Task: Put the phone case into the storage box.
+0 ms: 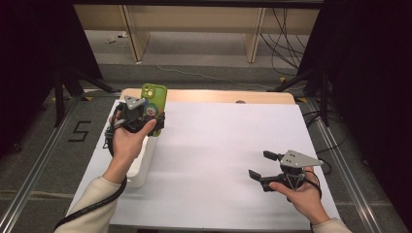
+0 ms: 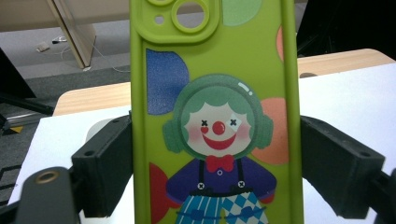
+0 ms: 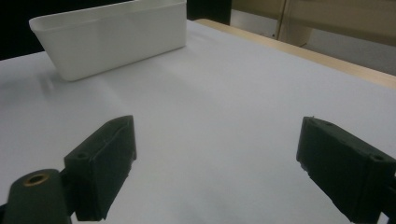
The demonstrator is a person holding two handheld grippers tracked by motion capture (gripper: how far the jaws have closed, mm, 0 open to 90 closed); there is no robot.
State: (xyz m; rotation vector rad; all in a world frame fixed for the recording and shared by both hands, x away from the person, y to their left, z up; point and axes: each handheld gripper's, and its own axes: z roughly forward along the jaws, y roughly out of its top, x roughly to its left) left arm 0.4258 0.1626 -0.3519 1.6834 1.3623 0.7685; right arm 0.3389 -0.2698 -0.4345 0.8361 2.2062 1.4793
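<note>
A lime-green phone case with a clown picture on it stands upright in my left gripper, held above the table's far left. In the left gripper view the phone case sits between the two black jaws, which press on its long edges, camera cut-out at the top. My right gripper hovers low over the white sheet at the near right. Its jaws are wide apart with nothing between them, which the right gripper view confirms for the gripper.
A white rectangular bin sits on the left side of the table below my left hand, and the bin looks empty from the side. A white sheet covers the wooden table. Cables and dark stands surround the table.
</note>
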